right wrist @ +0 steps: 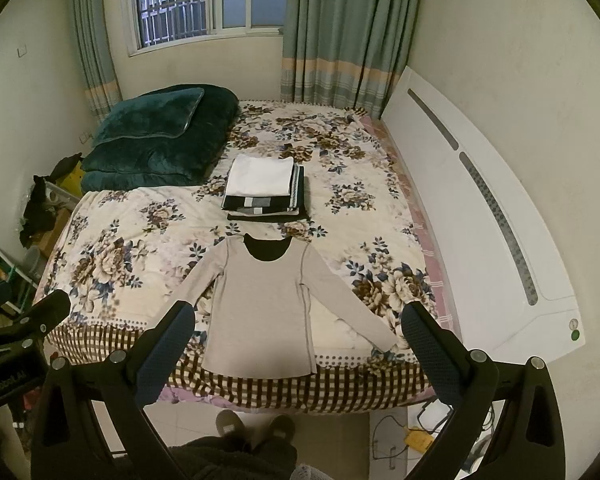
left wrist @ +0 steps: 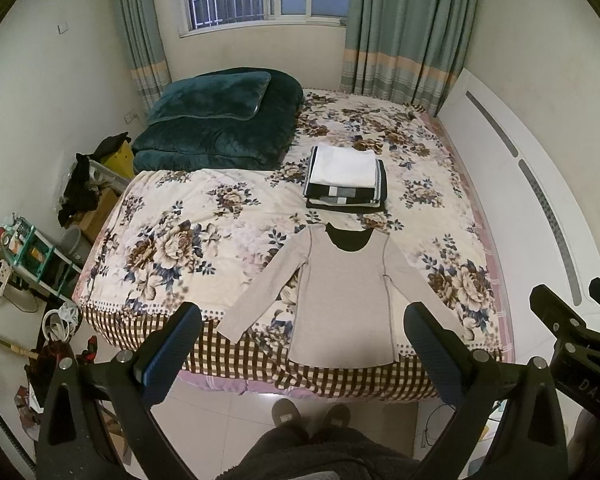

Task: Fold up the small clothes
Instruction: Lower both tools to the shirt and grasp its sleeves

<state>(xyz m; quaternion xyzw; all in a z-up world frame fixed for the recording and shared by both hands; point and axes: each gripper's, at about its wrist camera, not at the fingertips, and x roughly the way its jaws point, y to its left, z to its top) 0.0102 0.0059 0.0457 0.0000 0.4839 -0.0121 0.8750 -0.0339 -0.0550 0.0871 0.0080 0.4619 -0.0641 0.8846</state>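
Observation:
A beige long-sleeved top [left wrist: 340,292] with a dark neckline lies flat on the floral bedspread [left wrist: 172,232], sleeves spread, hem at the near edge of the bed. It also shows in the right wrist view [right wrist: 260,308]. My left gripper [left wrist: 302,328] is open and empty, held above the near bed edge in front of the top. My right gripper [right wrist: 298,328] is open and empty at about the same height; part of it shows at the right of the left wrist view [left wrist: 572,320].
A stack of folded clothes [left wrist: 346,178] with a white piece on top sits behind the top, also in the right wrist view [right wrist: 264,188]. A dark green folded quilt [left wrist: 220,120] lies at the far left. A white headboard [right wrist: 480,200] runs along the right. Clutter [left wrist: 40,248] stands left of the bed.

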